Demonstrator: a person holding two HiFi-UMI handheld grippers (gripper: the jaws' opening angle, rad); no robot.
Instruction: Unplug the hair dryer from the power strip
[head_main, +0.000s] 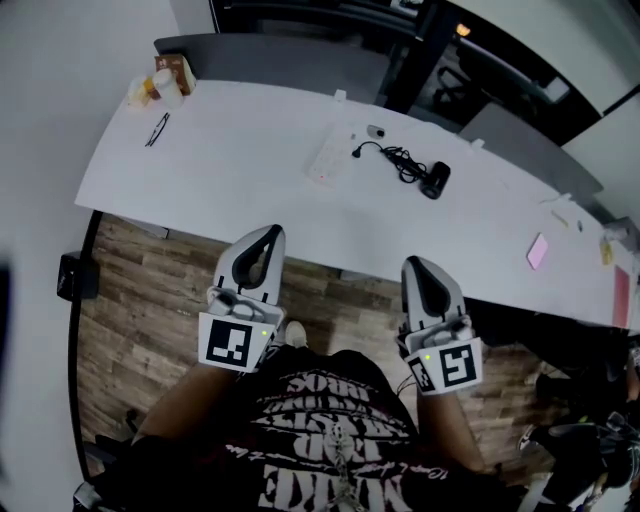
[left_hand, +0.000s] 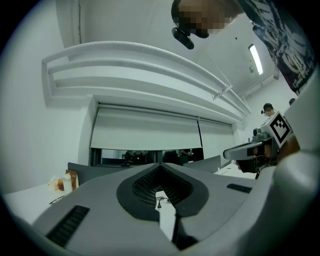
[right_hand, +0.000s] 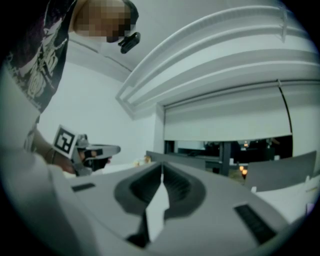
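Your left claw (head_main: 268, 236) and right claw (head_main: 416, 264) are closed, empty, well short of the strip (head_main: 330, 155); plug (head_main: 357, 152) seems out beside it, so unplugging looks done.

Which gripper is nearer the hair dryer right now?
Right. In the head view the right gripper is at the near edge of the table, almost directly in front of the hair dryer; the left gripper is at that edge too, but farther off to the dryer's left.

- Black shirt (head_main: 330, 430): large white lettering, seen upside down, too warped to read with confidence.
- Small box (head_main: 177, 70) at the desk (head_main: 250, 190) corner: print too small to read.
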